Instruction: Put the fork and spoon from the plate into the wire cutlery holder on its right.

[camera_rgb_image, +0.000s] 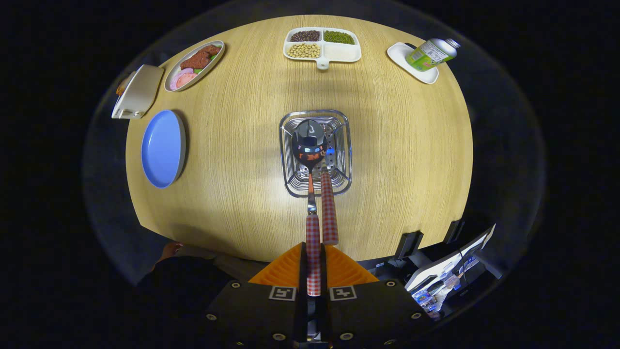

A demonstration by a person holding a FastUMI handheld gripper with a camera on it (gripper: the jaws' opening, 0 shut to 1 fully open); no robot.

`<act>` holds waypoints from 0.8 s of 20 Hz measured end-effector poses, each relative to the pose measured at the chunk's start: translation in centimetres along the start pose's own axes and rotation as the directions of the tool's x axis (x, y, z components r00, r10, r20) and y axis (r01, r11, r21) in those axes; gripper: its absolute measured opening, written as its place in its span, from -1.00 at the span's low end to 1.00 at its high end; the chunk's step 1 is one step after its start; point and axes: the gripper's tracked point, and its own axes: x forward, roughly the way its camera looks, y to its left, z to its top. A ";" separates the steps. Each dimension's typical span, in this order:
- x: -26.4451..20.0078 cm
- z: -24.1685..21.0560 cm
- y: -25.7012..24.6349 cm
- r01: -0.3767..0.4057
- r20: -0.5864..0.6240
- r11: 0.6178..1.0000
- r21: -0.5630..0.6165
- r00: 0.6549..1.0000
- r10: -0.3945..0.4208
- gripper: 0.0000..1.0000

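— Both fingers of our gripper [313, 264] pinch the spoon [310, 145] by its checked handle?
— Yes; we see its bowl over the wire cutlery holder [315, 152], beside the fork [329, 203] standing inside

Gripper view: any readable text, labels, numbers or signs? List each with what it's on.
None can be read.
Can on the white tray: printed label, too small and blurred.
Tongs, shut on the spoon handle above the wire cutlery holder: two square black-and-white markers, patterns only, no letters.
Water bottles past the table edge: labels too small.
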 end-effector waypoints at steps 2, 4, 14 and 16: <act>0.2 0.3 -0.1 0.008 -0.026 1.000 -0.007 1.000 -0.008 -0.78; 0.1 0.3 0.2 -0.012 -0.048 1.000 0.008 0.999 0.013 -0.79; -2.1 2.6 0.9 -0.117 0.045 0.982 0.146 0.993 0.111 -0.73; -1.8 2.8 0.9 -0.120 0.069 0.982 0.147 0.991 0.111 -0.73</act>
